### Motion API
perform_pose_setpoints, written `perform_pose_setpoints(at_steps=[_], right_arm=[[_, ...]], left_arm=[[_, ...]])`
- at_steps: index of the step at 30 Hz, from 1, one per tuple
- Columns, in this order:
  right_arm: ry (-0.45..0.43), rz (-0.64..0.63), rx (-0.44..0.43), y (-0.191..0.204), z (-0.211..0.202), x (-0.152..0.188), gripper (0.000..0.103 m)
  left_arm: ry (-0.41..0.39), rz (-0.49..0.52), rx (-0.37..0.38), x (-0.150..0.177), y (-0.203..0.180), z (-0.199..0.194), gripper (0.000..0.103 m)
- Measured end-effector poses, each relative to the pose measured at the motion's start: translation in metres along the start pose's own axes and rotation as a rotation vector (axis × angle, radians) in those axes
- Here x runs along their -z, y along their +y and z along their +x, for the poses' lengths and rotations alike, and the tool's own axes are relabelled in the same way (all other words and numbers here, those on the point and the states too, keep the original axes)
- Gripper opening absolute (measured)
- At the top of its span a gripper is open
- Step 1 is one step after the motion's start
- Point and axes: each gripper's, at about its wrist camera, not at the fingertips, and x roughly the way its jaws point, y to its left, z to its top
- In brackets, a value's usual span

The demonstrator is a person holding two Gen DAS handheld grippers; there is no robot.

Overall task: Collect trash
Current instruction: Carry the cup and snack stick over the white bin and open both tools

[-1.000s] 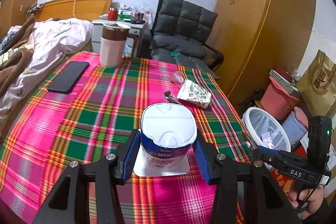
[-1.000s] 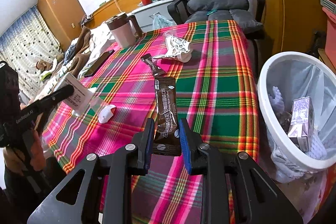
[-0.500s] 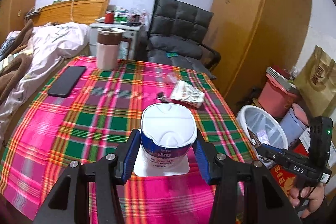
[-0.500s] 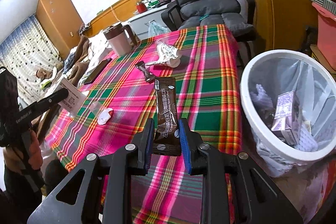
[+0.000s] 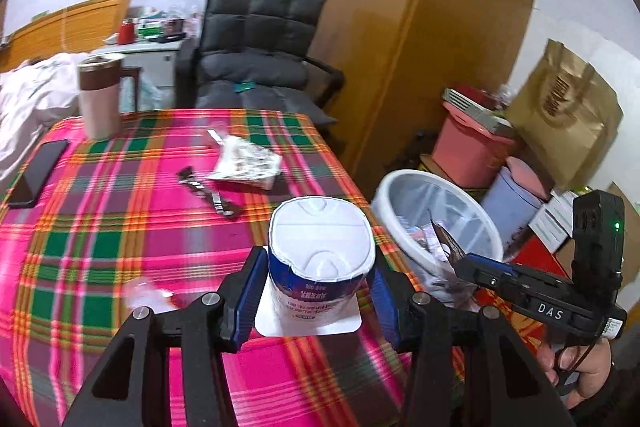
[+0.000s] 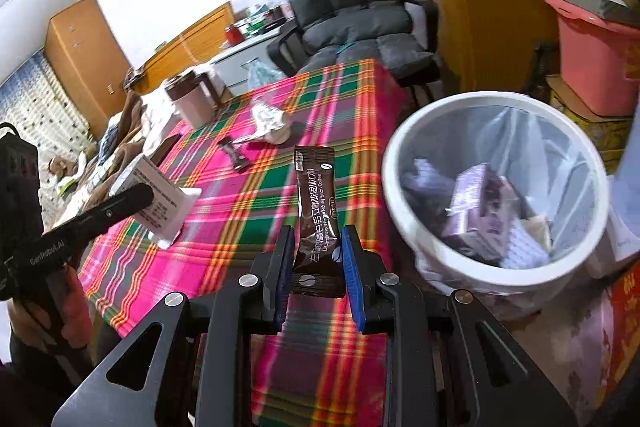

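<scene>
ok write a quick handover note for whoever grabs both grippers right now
Left gripper: shut on the white yogurt cup, held above the table's plaid cloth.
Right gripper: shut on the brown coffee sachet, beside the white bin, not yet over it.
Done: the bin already holds a purple carton and other scraps.
Left: drop both held items in, then fetch the crumpled wrapper, the dark wrapper and the small scrap near the front edge.

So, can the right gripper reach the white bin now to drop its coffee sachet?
Probably yes: the right gripper holds the coffee sachet just beside the white bin, whose mouth looks open.
</scene>
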Motion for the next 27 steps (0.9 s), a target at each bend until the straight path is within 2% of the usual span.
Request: perform_pose_setpoints(at_steps=[18,27], right_arm=[[-0.054,0.106,0.123,-0.057,-0.021,-0.004,0.027],[-0.053,0.15,0.18,-0.08,-0.026,-0.002,0.027]], left_arm=[[0.066,0.116,0.131,-0.018,-0.075,0.066,0.05],[0.101,0.154,0.177,-0.024,-0.105,0.103,0.05]])
